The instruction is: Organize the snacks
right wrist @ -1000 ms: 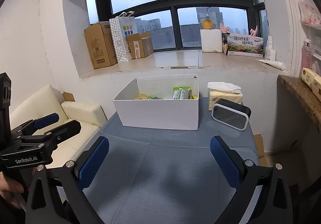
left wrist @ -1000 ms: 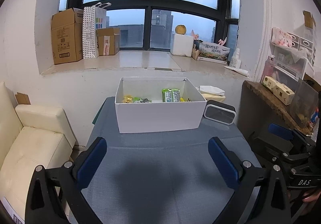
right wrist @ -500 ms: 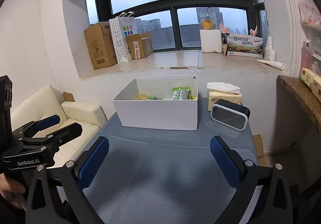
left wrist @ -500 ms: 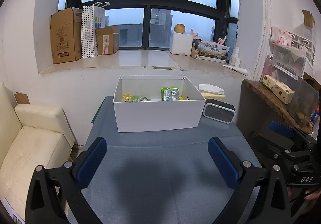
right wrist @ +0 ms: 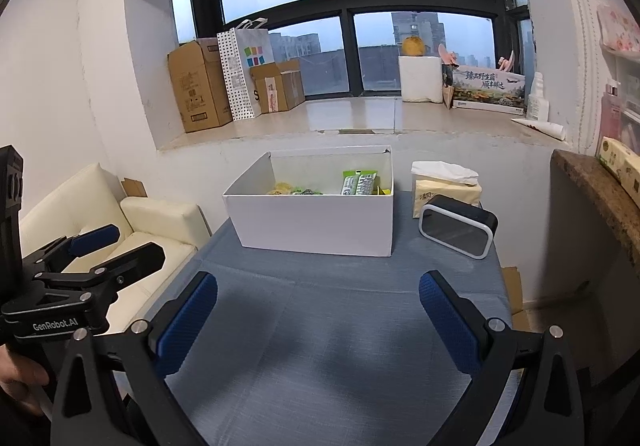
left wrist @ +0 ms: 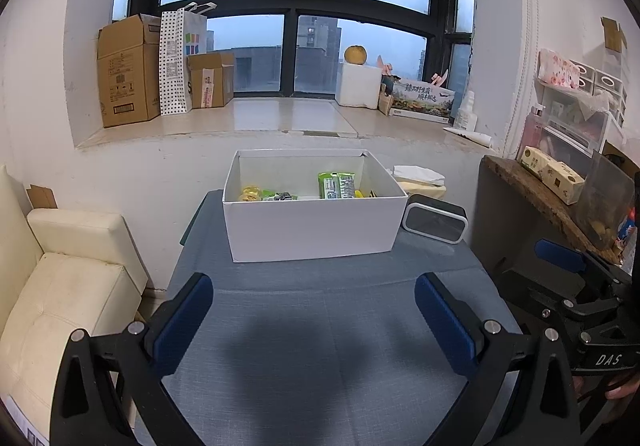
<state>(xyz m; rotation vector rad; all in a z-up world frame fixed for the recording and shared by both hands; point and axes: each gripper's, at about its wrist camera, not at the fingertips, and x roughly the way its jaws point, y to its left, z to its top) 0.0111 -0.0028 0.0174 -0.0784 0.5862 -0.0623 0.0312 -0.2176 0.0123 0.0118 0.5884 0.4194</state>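
Now | white box (left wrist: 312, 234) long axis left-right, opening up | left tool (left wrist: 314, 320) wide, empty | right tool (right wrist: 318, 320) wide, empty

Dim overcast daylight from the window (left wrist: 296, 46), soft dark shadow on the tabletop (left wrist: 320, 350), pale glare on the windowsill (right wrist: 352, 118), sharp focus throughout, strong fisheye bending, black vignetted corners

Two claw-mounted views, side by side, facing shared white box (left wrist: 312, 222) across table (left wrist: 320, 346).
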